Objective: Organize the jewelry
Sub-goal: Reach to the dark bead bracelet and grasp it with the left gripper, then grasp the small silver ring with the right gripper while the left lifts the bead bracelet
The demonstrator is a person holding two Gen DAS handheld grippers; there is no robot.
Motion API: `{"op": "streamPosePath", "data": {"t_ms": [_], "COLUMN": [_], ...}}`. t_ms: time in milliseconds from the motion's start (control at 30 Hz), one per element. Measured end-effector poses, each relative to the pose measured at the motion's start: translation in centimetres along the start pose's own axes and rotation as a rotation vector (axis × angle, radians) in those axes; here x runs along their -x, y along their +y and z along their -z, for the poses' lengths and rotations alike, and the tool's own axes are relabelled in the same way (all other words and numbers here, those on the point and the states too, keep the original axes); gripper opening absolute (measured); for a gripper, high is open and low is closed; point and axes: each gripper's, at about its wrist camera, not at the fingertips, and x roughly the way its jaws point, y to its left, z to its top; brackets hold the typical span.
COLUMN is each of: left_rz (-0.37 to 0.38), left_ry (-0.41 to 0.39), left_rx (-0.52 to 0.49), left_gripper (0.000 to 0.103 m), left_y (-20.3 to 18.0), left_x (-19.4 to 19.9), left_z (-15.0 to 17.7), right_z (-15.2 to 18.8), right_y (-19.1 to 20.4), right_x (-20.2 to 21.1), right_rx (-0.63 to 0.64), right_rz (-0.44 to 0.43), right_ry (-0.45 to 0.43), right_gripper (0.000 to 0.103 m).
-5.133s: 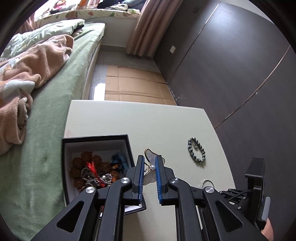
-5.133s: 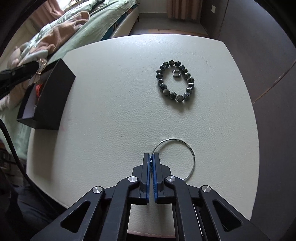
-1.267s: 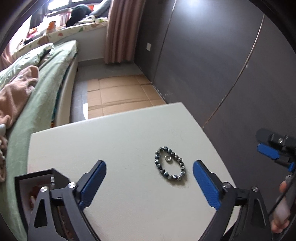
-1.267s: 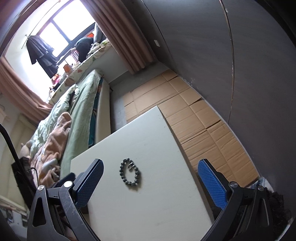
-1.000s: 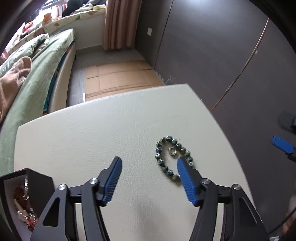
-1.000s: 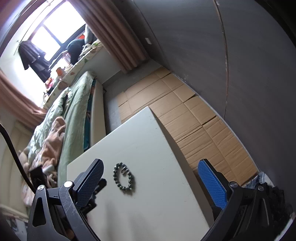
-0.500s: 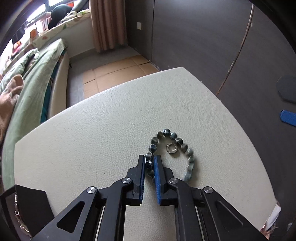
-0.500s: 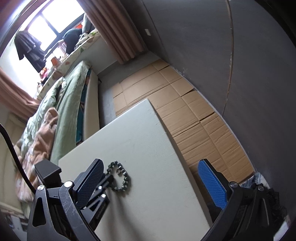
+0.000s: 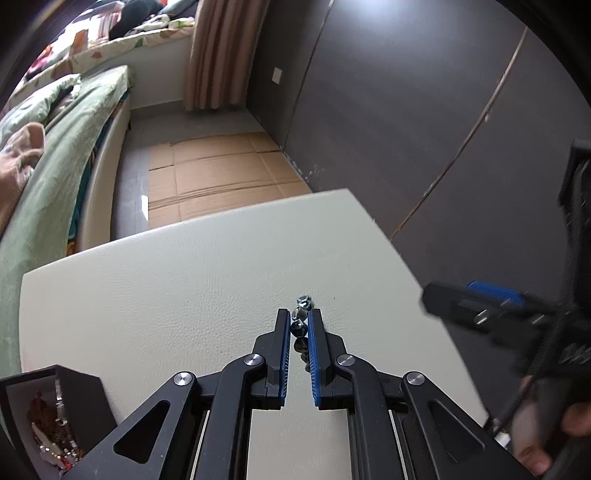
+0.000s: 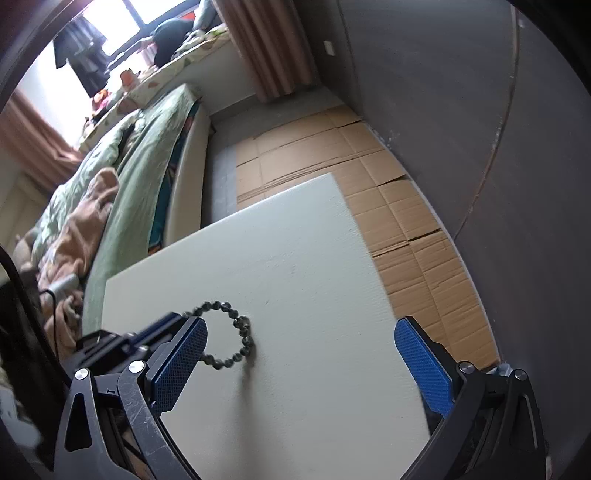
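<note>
Dark grey panelled wall (image 9: 406, 110) on the right, brown curtain (image 9: 218, 55) at the far end. Flattened cardboard (image 9: 218, 177) over the grey floor. Bed (image 9: 55, 155) with green cover on the left. Bright window (image 10: 122, 14) far left. Pale table (image 9: 184, 280) near.

Table (image 9: 184, 288): off-white, fine leather grain. Bracelet (image 10: 236, 332): dark grey-blue beads. Box (image 9: 79, 391): black outside, white inside. Gripper pads (image 10: 423, 365): blue, cross-hatched; frames black. Bedding (image 10: 147, 147): pale green. Blanket (image 10: 85, 221): peach. Curtain (image 9: 218, 55): tan-pink. Wall (image 9: 406, 110): dk grey.
</note>
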Motion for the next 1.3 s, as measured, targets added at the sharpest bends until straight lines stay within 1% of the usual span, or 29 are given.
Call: {"op": "streamPosePath", "data": {"t_ms": [100, 133, 200, 233, 300, 400, 533, 600, 767, 867, 967, 1100, 1167, 1300], "left_rz": [-0.002, -0.003, -0.01, -0.014, -0.02, -0.024, -0.031, -0.035, -0.035, -0.034, -0.028, -0.013, -0.014, -0.023], "left_ry": [-0.025, -0.033, -0.049, -0.057, -0.07, -0.086, -0.107, -0.118, -0.137, -0.143, -0.152, -0.172, -0.183, -0.184], "left_rx": [0.017, 0.025, 0.042, 0.05, 0.065, 0.085, 0.111, 0.121, 0.143, 0.152, 0.167, 0.189, 0.195, 0.202], "left_gripper": [0.009, 0.009, 0.009, 0.009, 0.009, 0.009, 0.009, 0.009, 0.009, 0.009, 0.009, 0.009, 0.009, 0.009], "left_y": [0.7, 1.1, 1.8, 2.2, 3.0, 4.0, 5.2, 5.7, 7.0, 7.7, 8.4, 9.2, 9.5, 10.0], "left_x": [1.4, 1.7, 2.5, 2.9, 3.6, 4.4, 5.4, 6.0, 7.0, 7.5, 8.1, 9.4, 9.9, 10.2], "left_z": [-0.3, -0.5, -0.6, -0.7, -0.8, -0.9, -1.0, -1.1, -1.0, -1.1, -1.1, -1.0, -0.9, -0.7], "right_z": [0.1, 0.2, 0.2, 0.3, 0.4, 0.6, 0.6, 0.7, 0.9, 1.2, 1.4, 1.8, 1.8, 1.7], "right_y": [0.8, 1.0, 1.5, 1.7, 2.2, 3.2, 4.6, 5.2, 6.6, 7.3, 8.2, 9.4, 9.7, 9.7], "right_x": [-0.3, -0.4, -1.1, -1.6, -2.6, -4.0, -5.5, -6.2, -7.5, -8.1, -8.4, -8.7, -8.6, -8.5], "right_rx": [0.027, 0.032, 0.042, 0.041, 0.048, 0.07, 0.095, 0.109, 0.144, 0.167, 0.208, 0.272, 0.281, 0.279], "right_rz": [-0.014, -0.023, -0.035, -0.036, -0.036, -0.027, -0.016, -0.017, 0.02, 0.05, 0.116, 0.196, 0.212, 0.213], "right_ry": [0.002, 0.006, 0.023, 0.037, 0.06, 0.09, 0.109, 0.123, 0.144, 0.152, 0.146, 0.137, 0.134, 0.128], "right_gripper": [0.1, 0.096, 0.076, 0.072, 0.059, 0.049, 0.04, 0.034, 0.032, 0.027, 0.024, 0.024, 0.023, 0.021]}}
